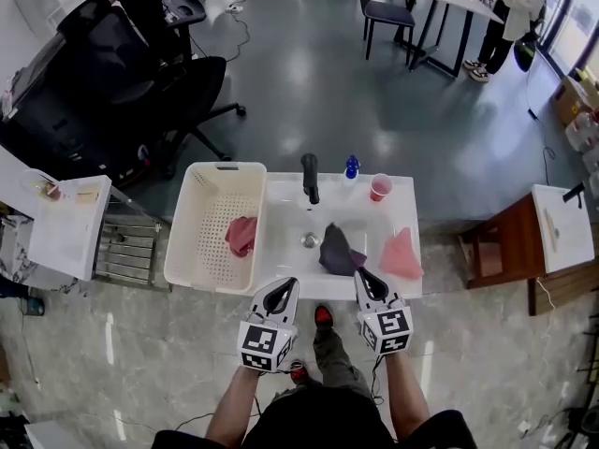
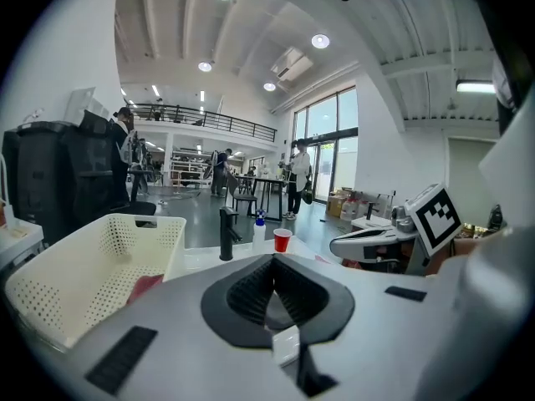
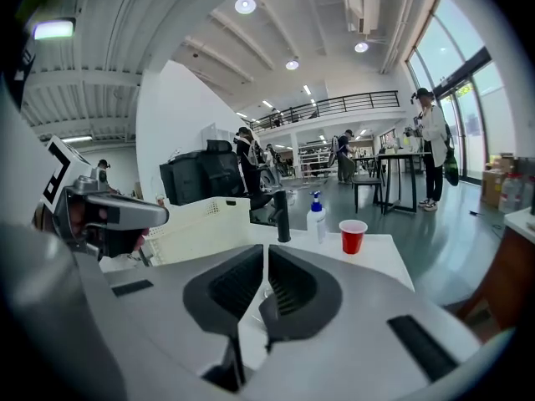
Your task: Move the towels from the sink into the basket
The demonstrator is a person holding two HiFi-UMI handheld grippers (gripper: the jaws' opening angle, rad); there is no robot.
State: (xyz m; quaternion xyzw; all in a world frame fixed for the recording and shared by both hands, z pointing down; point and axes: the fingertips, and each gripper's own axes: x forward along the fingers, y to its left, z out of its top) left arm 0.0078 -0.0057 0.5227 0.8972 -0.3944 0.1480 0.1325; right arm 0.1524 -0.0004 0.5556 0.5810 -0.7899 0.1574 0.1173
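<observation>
Glossy grey floor (image 1: 309, 82) beyond white sink counter (image 1: 404, 206), left tongs (image 1: 288, 284) and right tongs (image 1: 361, 275) both closed, empty

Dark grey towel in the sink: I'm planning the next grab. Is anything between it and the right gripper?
Nothing visible. The right gripper hangs at the white sink's near rim, and the dark grey towel lies just beyond it, uncovered.

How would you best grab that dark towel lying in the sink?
Pinch the dark towel at its bunched-up ridge, coming down from above. It lies crumpled in the sink, not flat, so that ridge probably offers the jaws a fold to close on.
</observation>
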